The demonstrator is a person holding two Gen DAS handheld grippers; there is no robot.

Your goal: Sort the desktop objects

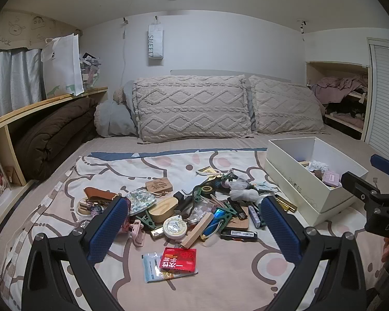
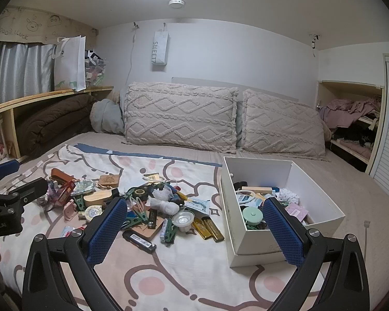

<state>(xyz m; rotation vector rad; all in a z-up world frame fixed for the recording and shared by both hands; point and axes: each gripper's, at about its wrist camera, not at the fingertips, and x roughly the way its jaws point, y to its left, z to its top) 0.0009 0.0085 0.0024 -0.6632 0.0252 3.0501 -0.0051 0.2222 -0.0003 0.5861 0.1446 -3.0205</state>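
Clutter pile [image 1: 194, 207] lies left of the white box [image 2: 321, 202] — left tool [image 1: 194, 223] and right tool [image 2: 194, 223] both gape apart, empty.

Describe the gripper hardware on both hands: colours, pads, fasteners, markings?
Both match: the left gripper and right gripper have black angular plastic frames, silver round screws at the pivots, and two fingers with blue mesh-textured pads. The right gripper's body shows white lettering, partly cut off. No cables or sleeves visible.
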